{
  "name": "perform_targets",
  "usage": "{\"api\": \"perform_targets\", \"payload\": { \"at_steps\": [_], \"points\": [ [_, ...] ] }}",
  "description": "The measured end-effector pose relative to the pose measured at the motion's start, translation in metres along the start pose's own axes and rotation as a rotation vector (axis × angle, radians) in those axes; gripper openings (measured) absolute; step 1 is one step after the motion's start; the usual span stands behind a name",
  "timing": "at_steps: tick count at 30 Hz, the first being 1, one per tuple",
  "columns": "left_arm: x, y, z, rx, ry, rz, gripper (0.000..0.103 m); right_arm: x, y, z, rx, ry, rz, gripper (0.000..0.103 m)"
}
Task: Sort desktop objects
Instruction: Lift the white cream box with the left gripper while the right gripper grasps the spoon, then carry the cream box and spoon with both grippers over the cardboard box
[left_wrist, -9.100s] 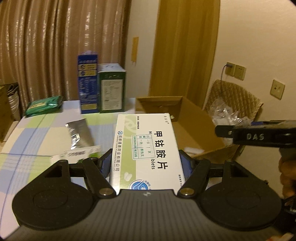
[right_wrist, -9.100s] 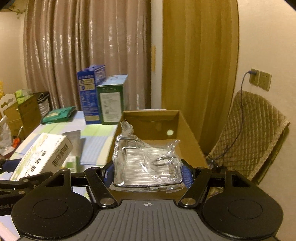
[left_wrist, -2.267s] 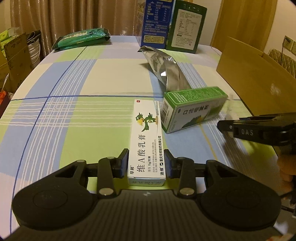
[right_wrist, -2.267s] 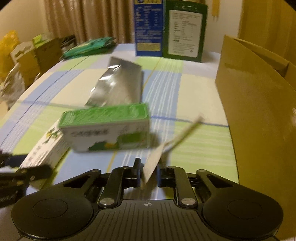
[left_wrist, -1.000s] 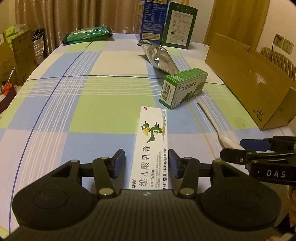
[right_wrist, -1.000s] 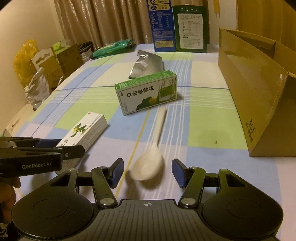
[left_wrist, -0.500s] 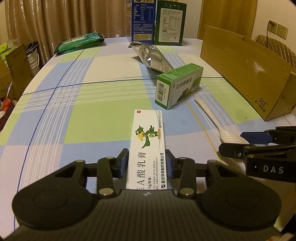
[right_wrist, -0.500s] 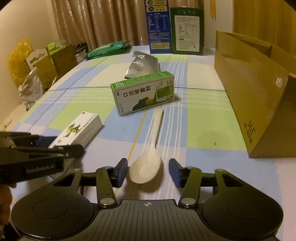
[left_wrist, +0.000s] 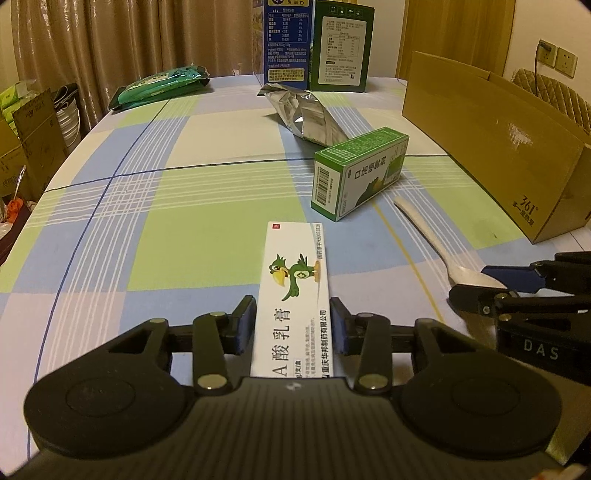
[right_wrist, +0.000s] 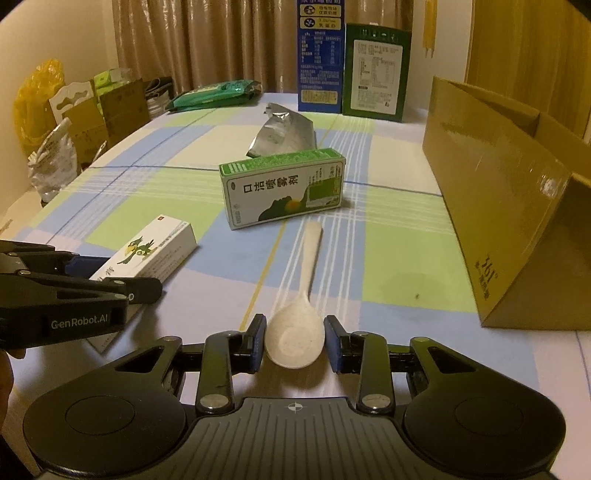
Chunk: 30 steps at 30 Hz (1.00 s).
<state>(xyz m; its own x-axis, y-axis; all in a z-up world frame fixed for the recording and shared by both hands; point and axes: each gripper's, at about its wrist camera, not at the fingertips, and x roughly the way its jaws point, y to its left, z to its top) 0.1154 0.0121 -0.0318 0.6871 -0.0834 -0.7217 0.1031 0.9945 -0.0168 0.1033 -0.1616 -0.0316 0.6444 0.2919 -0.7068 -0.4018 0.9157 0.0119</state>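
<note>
Your right gripper (right_wrist: 294, 347) has just closed onto the cream plastic spoon (right_wrist: 300, 317), handle pointing away; left gripper (left_wrist: 292, 325) pinches the long white parrot-print box (left_wrist: 293, 291) lengthwise.

black tongs (left_wrist: 292, 328), blue pads (left_wrist: 246, 325), silver screws, "das" and "genrobot.ai" lettering.

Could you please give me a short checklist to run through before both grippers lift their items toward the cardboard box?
1. Left gripper pads against the white parrot carton: ok; jaws just opened slightly.
2. Right gripper pads on the spoon bowl: ok; jaws just closed in.
3. Spoon grip firm: cannot tell.
4. Spoon handle apart from the green carton: ok.
5. Cardboard box open on top: ok.
6. Room inside the box: cannot tell.
</note>
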Motion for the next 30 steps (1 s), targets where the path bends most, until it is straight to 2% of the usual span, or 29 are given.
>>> {"api": "perform_targets", "payload": {
  "at_steps": [1, 9, 11, 13, 30],
  "points": [
    [0.0, 0.0, 0.0, 0.002, 0.0, 0.002, 0.041, 0.0, 0.0, 0.0, 0.001, 0.001, 0.0, 0.031],
    [0.002, -0.002, 0.001, 0.018, -0.001, 0.01, 0.041, 0.002, -0.001, 0.0, 0.006, 0.004, 0.004, 0.031],
    [0.003, -0.002, 0.002, 0.022, 0.0, 0.01, 0.04, 0.002, -0.001, 0.0, 0.008, 0.004, 0.005, 0.031],
    [0.003, -0.003, 0.002, 0.025, -0.002, 0.006, 0.033, 0.002, -0.001, 0.001, 0.009, 0.004, 0.009, 0.031],
    [-0.02, -0.006, 0.005, -0.002, -0.042, -0.023, 0.033, -0.025, -0.004, 0.006, -0.003, -0.067, -0.01, 0.03]
  ]
}}
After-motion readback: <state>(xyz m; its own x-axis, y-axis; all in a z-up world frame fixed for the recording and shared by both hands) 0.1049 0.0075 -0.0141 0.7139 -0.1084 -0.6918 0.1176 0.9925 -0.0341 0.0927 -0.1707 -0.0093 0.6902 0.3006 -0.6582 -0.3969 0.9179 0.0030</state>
